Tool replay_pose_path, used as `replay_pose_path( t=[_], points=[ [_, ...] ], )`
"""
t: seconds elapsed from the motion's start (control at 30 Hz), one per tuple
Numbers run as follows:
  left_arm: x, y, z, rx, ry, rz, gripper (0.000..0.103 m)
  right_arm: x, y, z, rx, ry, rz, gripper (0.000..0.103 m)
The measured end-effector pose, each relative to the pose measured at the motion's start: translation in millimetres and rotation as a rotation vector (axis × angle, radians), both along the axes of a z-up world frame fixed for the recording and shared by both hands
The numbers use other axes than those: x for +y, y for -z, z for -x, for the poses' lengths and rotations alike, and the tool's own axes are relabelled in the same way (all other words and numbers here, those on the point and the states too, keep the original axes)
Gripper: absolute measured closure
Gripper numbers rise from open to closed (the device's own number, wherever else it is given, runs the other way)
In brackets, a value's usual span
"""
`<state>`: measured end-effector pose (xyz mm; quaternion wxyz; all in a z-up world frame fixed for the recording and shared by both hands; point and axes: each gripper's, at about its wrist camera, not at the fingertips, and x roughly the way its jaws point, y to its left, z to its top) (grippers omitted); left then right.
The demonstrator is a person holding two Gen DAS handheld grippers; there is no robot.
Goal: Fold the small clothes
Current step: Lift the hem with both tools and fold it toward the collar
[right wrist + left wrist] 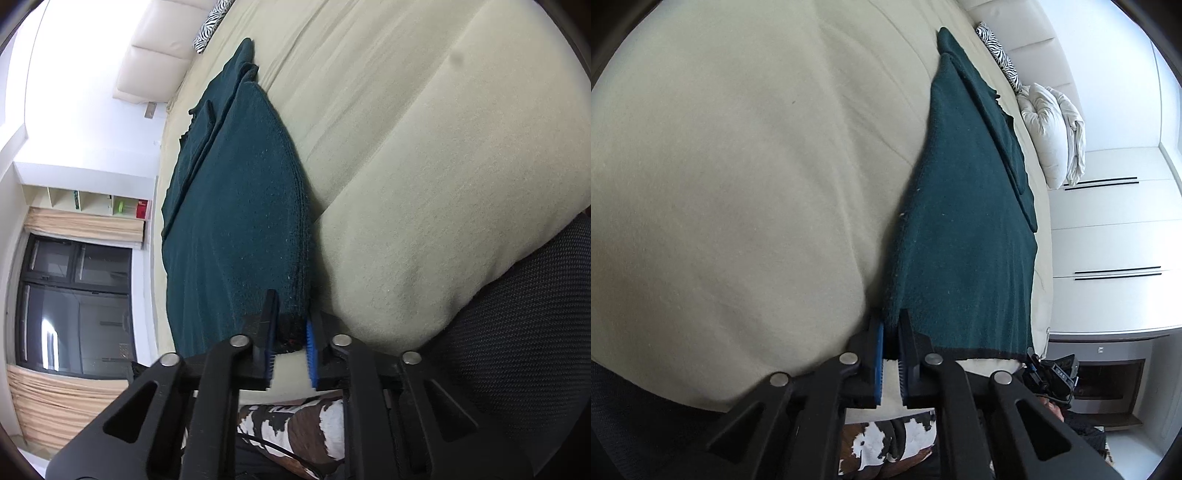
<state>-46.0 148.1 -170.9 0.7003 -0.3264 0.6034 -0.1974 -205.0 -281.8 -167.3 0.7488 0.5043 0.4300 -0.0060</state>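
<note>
Two close wrist views, shared garment (960,221)

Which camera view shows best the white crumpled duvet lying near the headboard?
The left wrist view. There the white duvet lies bunched at the far edge of the bed, past the green cloth and beside the zebra pillow. The right wrist view shows nothing of the duvet, only the pillow's corner.

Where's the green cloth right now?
Green cloth lies on the beige bed; its near corners are pinched by the left claw and right claw.
</note>
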Motion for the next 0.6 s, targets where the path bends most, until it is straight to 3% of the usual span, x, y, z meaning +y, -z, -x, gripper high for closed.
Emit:
replay_pose_path(
  t=[0.33,0.6],
  points=[
    [-7,-27,4,-0.115,0.016,-0.053,0.096,11,-24,-1,-0.001,-0.058,0.142,0.098],
    [-7,-29,8,-0.143,-0.007,-0.053,0.096,7,-27,5,0.01,-0.055,0.151,0.099]
  ],
)
